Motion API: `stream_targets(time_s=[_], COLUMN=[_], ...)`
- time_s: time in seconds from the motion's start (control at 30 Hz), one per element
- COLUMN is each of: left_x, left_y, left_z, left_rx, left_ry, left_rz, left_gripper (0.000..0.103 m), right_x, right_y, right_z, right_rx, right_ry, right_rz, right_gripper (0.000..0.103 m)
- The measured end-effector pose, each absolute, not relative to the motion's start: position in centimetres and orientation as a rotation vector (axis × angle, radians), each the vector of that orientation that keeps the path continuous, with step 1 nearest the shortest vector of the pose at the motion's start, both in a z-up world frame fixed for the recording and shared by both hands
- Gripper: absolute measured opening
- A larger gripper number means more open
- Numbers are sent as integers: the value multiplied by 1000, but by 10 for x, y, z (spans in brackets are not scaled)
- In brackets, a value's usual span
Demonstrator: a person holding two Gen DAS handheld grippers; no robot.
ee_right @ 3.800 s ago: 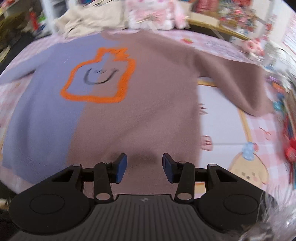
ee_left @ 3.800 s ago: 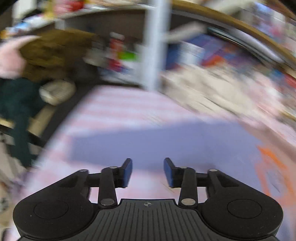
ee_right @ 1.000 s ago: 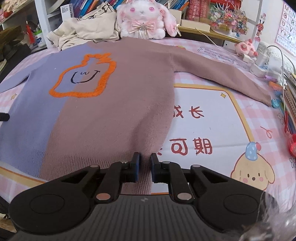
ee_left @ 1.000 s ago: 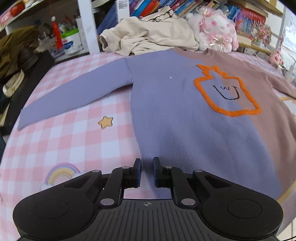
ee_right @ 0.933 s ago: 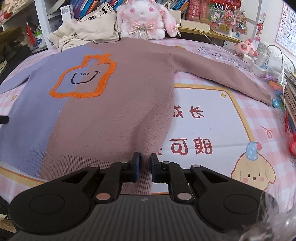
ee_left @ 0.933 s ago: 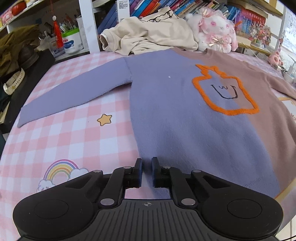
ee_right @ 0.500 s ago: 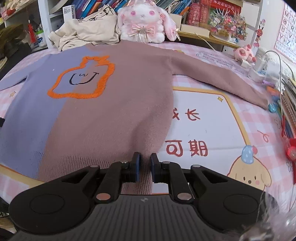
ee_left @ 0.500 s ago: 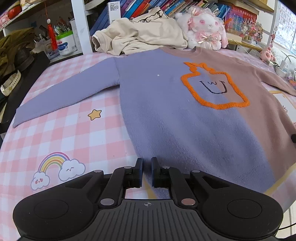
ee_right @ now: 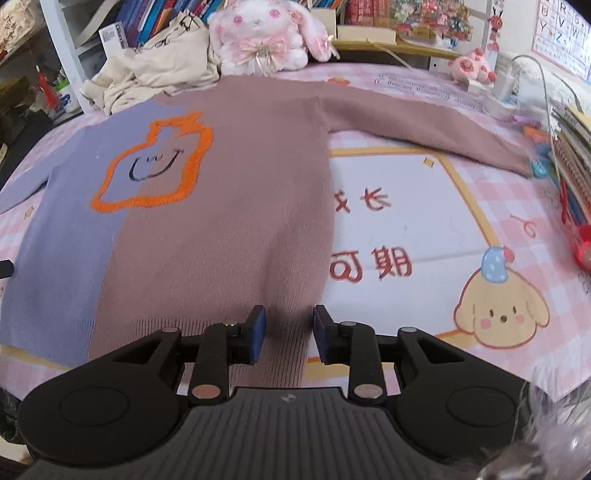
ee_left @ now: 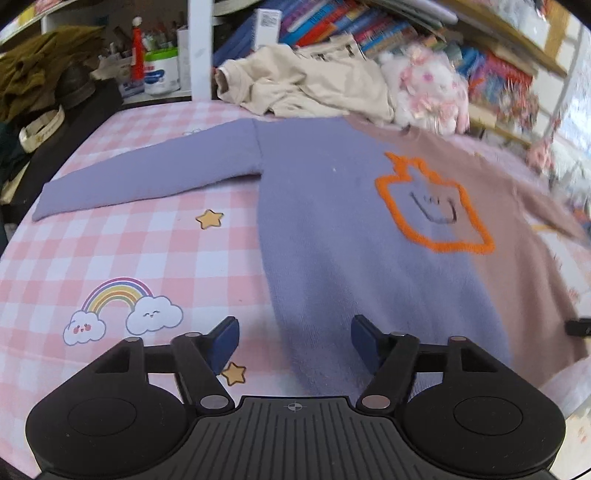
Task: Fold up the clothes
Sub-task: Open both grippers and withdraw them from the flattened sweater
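Observation:
A sweater (ee_left: 351,229) (ee_right: 221,229), half lilac and half brown with an orange-outlined smiling shape, lies flat on the pink checked cloth, sleeves spread. My left gripper (ee_left: 293,345) hovers over its lilac hem corner; its jaws are opening and stand wide, with the hem edge below them and no pad pressing on it. My right gripper (ee_right: 286,339) is over the brown hem near its right corner. Its jaws are opening too, a narrower gap, the pads off the knit.
A crumpled cream garment (ee_left: 306,88) (ee_right: 155,70) and a plush rabbit (ee_right: 262,33) lie beyond the collar. Bookshelves stand behind. Books, pens and a cable (ee_right: 565,147) crowd the right edge. Dark bags (ee_left: 44,107) sit off the left side.
Both grippers were shut at the sweater's hem half a second ago; now both have parted, the left much wider than the right. The sweater lies flat as before.

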State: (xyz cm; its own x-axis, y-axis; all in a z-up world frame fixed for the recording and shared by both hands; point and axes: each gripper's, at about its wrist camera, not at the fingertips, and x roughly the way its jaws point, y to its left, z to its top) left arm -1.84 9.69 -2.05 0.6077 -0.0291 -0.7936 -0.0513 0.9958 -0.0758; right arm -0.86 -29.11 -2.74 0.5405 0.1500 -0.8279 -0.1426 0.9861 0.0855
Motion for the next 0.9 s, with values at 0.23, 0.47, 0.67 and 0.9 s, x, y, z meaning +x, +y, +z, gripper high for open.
stream_targets(time_s=[0.23, 0.47, 0.67, 0.9], left_x=[-23, -28, -32, -34], left_y=[95, 106, 102, 102], left_z=[-28, -26, -26, -26], left_rx=[-68, -96, -81, -75], left_ry=[948, 953, 953, 956], left_rz=[40, 45, 40, 34], left_gripper=[35, 22, 22, 22], right_x=[-11, -9, -10, -12], right_y=[-279, -275, -276, -273], right_z=[-27, -28, -28, -28], right_rx=[-26, -43, -47, -57], right_ry=[976, 963, 966, 968], right_rz=[207, 223, 222, 216], right_gripper=[13, 12, 12, 12])
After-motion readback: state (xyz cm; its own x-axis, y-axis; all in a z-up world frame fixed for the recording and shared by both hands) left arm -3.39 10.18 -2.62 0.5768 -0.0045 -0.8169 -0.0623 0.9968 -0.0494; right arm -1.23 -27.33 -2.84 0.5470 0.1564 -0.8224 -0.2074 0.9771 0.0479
